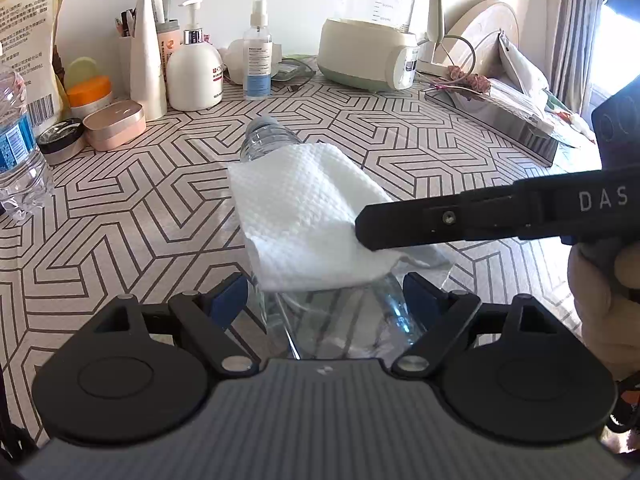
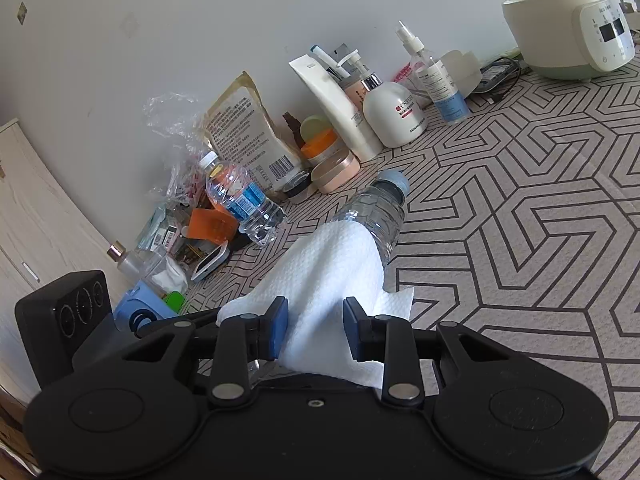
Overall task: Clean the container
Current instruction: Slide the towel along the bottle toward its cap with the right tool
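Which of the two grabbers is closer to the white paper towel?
Right. The right gripper is pinching the paper towel draped over the clear bottle. The left gripper straddles the bottle's near end, just below the towel's edge.

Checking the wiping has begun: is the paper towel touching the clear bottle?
Touching. The left wrist view shows the paper towel draped directly over the lying clear bottle, no gap.

Clear plastic bottle (image 1: 267,136) on its side on the patterned tabletop, white paper towel (image 1: 304,216) draped over it.
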Motion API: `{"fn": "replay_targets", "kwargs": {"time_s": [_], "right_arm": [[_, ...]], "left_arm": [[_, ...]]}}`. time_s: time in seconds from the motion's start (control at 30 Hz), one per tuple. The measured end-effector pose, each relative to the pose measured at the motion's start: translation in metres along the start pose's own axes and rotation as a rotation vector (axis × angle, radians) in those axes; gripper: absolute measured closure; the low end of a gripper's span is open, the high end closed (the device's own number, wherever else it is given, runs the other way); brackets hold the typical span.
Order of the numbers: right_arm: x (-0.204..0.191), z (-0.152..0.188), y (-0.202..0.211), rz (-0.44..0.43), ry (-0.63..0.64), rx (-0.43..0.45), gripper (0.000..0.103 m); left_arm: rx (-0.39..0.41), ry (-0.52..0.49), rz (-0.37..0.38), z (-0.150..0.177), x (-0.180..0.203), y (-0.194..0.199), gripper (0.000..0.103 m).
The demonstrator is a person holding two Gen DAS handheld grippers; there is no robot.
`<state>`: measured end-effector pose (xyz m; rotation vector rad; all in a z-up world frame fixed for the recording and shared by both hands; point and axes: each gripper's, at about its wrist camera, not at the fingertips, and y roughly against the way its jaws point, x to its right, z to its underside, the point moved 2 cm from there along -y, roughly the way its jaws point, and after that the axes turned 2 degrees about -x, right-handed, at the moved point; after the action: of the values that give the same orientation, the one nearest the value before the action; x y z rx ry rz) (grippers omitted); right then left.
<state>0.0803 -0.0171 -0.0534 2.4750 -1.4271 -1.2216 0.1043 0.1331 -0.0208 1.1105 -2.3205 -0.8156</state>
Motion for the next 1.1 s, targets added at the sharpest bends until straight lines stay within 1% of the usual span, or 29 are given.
{"fn": "replay_targets", "kwargs": {"time_s": [0.17, 0.3, 0.47, 0.53, 0.6, 0.7, 0.87, 0.97, 1.1], "right_arm": [[0.005, 0.0, 0.001, 0.027, -0.009, 0.002, 0.069], [0.007, -0.001, -0.001, 0.025, -0.013, -0.001, 0.069], [0.004, -0.003, -0.004, 0.026, -0.002, -0.002, 0.068], [0.001, -0.003, -0.004, 0.003, -0.018, -0.013, 0.068], [-0.005, -0.001, -0.006, -0.055, -0.032, -0.037, 0.067], [-0.018, 0.001, -0.007, -0.017, 0.035, -0.031, 0.067], [-0.017, 0.001, -0.008, -0.019, 0.042, -0.026, 0.067], [-0.011, 0.001, -0.007, -0.032, 0.021, -0.025, 0.068], [-0.008, 0.003, -0.005, -0.028, 0.009, -0.02, 0.068]], "left_arm": [[0.003, 0.0, -0.006, 0.0, -0.001, 0.001, 0.019], [-0.005, -0.005, 0.014, 0.001, 0.002, -0.001, 0.019], [-0.012, -0.004, 0.009, 0.001, 0.002, -0.003, 0.019], [-0.014, -0.003, 0.005, 0.001, 0.002, -0.003, 0.019], [-0.014, -0.007, 0.0, 0.001, 0.002, -0.004, 0.019], [-0.013, -0.012, -0.011, 0.001, 0.002, -0.004, 0.019], [-0.017, -0.021, -0.018, 0.001, 0.002, -0.005, 0.019], [-0.017, -0.017, -0.018, 0.001, 0.002, -0.005, 0.019], [-0.017, -0.014, -0.018, 0.001, 0.001, -0.005, 0.019]]}}
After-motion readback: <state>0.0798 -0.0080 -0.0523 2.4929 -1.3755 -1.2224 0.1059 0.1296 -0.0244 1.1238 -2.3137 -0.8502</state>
